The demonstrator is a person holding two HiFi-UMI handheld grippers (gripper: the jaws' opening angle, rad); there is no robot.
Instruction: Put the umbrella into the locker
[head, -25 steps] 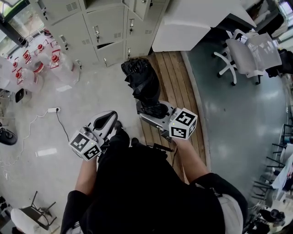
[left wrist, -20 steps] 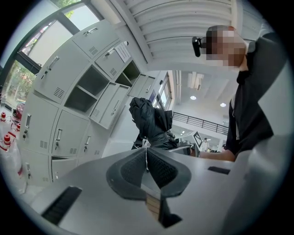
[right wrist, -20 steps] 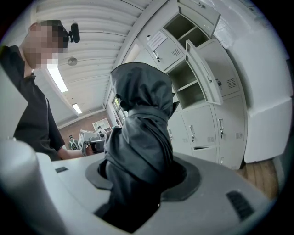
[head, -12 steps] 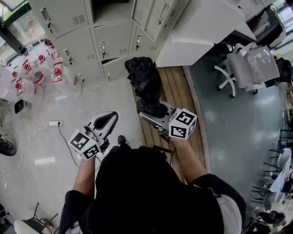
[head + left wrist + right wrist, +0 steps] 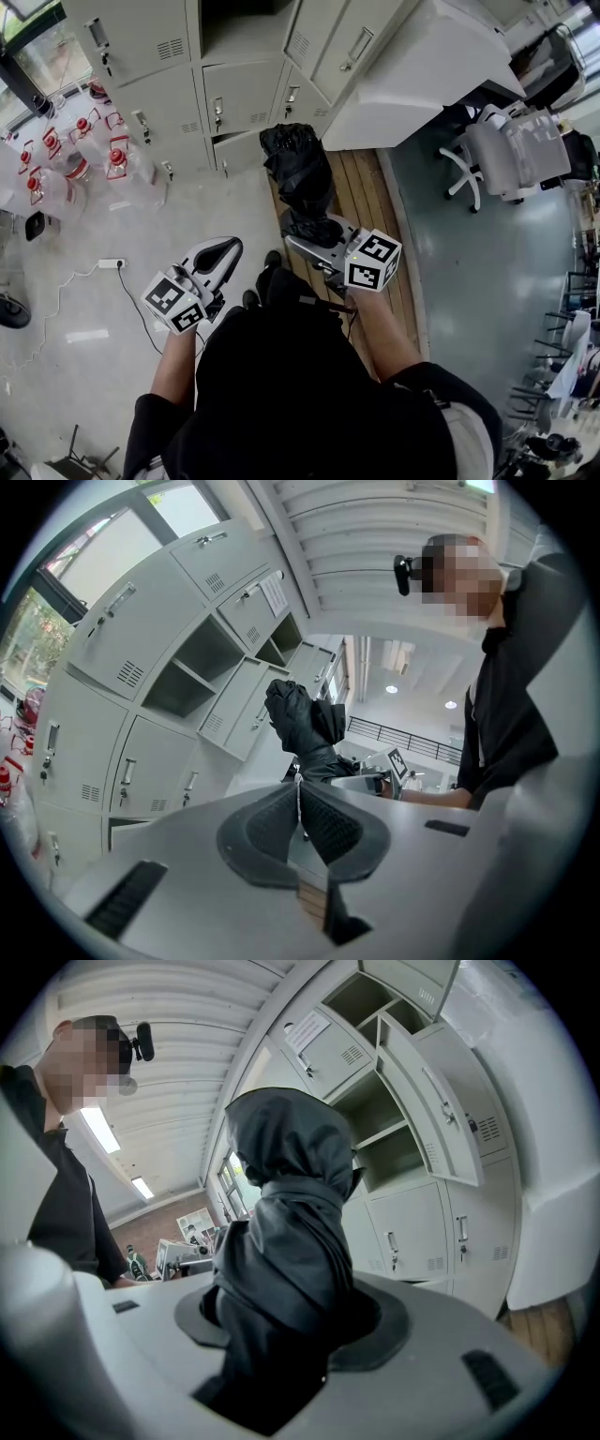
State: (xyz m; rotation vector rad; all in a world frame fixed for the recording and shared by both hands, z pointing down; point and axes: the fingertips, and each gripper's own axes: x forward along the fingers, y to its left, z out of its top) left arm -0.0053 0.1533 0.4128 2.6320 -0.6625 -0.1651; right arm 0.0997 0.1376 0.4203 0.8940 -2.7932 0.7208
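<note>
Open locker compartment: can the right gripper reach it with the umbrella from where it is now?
Probably not yet. The right gripper holds the umbrella seemingly short of the lockers, floor between. Nothing blocks the way: the open compartment faces it, door swung aside.

Bare floor [image 5: 220, 211] leads to the open locker compartment [image 5: 389, 1162], water jugs [image 5: 117, 159] left, white desk [image 5: 422, 75] right.

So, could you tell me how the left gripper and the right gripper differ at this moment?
The right gripper has its jaws wide apart; the left gripper has them pressed together. The right gripper holds the black umbrella; the left gripper holds nothing. Both point toward the lockers.
</note>
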